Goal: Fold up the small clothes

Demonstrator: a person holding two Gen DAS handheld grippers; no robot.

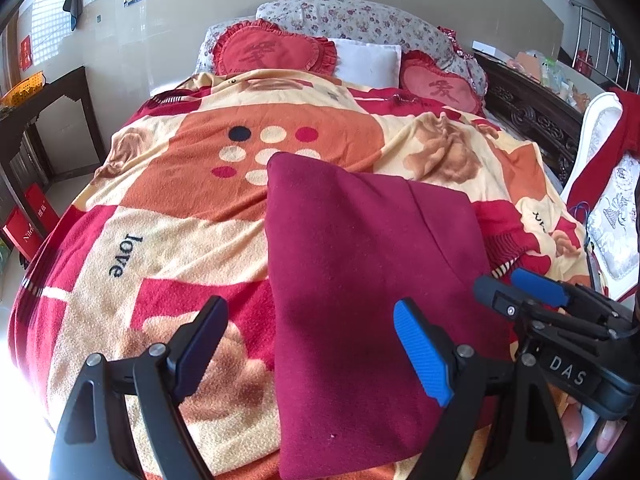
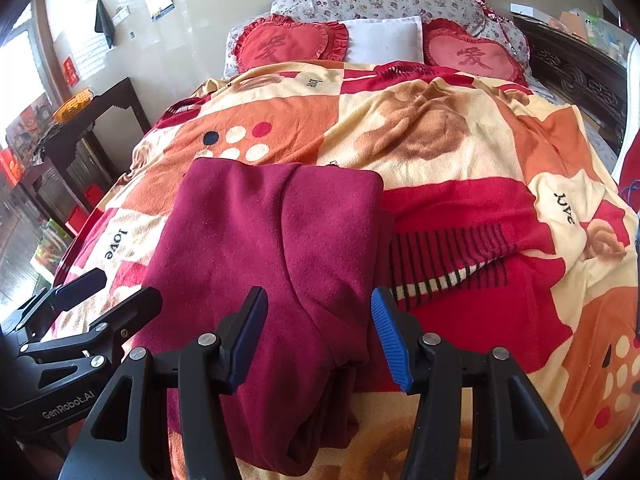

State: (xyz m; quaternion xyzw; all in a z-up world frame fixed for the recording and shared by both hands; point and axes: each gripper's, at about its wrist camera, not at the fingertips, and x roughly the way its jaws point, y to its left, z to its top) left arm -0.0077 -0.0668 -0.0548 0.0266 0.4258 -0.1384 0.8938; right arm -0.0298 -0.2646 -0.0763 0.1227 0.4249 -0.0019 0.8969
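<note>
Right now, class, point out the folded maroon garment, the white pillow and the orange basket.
maroon garment (image 2: pixel 260 240), right wrist view, middle of its top layer
white pillow (image 1: pixel 370 62), left wrist view, its front face
orange basket (image 2: pixel 74 104), right wrist view, its side wall

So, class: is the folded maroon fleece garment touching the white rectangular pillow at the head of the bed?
Apart. In the right wrist view the maroon garment ends mid-bed, and a broad stretch of patterned blanket separates it from the white pillow.

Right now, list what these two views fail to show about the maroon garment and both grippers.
- Maroon garment: near hem cut off by the bottom edge, left wrist view.
- Garment's near right corner: behind the right gripper's fingers, right wrist view.
- Garment type and layers: folds hide them.
- Left gripper: contact with cloth unclear.
</note>
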